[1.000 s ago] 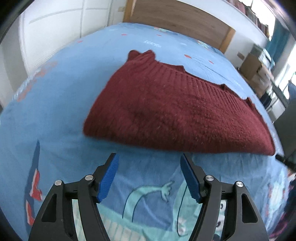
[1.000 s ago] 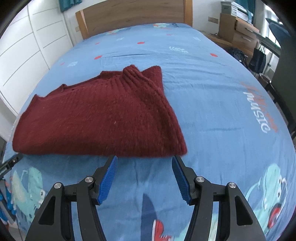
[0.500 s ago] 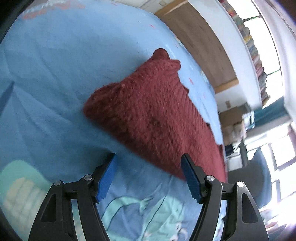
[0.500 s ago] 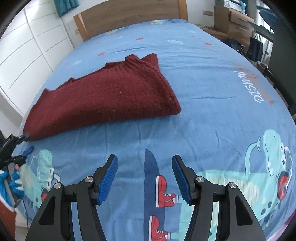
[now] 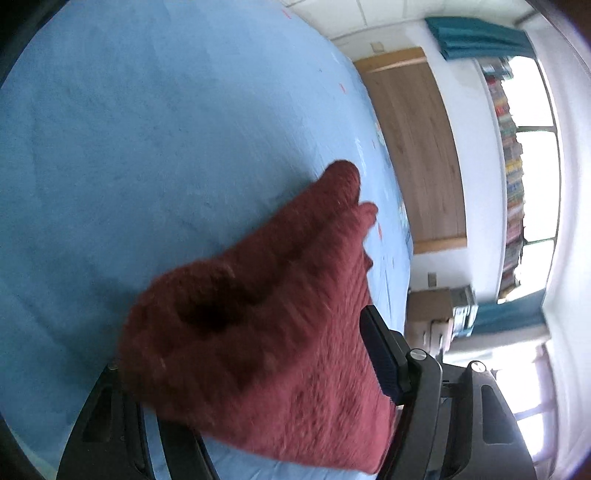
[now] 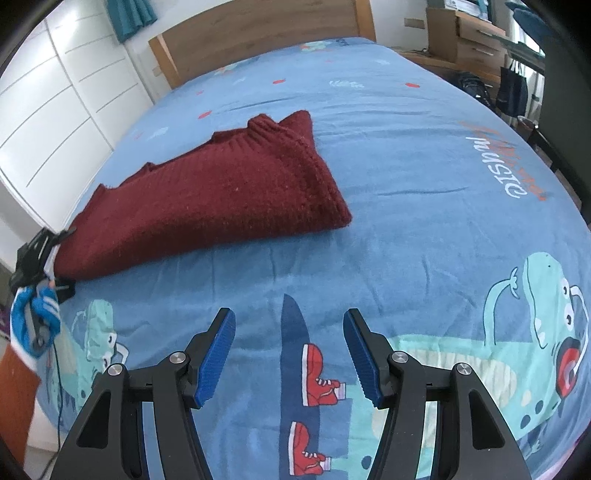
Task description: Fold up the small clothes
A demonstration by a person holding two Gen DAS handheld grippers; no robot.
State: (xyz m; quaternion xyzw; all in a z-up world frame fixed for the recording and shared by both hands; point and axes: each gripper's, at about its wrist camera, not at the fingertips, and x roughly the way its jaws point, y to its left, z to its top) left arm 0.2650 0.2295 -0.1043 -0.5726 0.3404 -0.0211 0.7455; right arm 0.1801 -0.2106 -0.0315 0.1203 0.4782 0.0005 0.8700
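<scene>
A dark red knitted sweater (image 6: 221,195), folded, lies on the blue bed sheet (image 6: 406,177). In the left wrist view its left end (image 5: 266,332) fills the space between my left gripper's (image 5: 255,373) jaws, which stand wide open around it; the left pad is hidden by the knit, the right blue pad (image 5: 380,354) shows beside it. The left gripper also shows in the right wrist view (image 6: 40,254) at the sweater's left end. My right gripper (image 6: 288,358) is open and empty, well back from the sweater, over the printed sheet.
The bed has a wooden headboard (image 6: 258,33). White cupboards (image 6: 55,92) stand to the left. Drawers and bags (image 6: 480,48) stand to the right. A bookshelf and window (image 5: 517,166) show in the left wrist view.
My left gripper has rolled over and pushed forward onto the sweater's left end, which now sits between its jaws. My right gripper has pulled back from the sweater, still open.
</scene>
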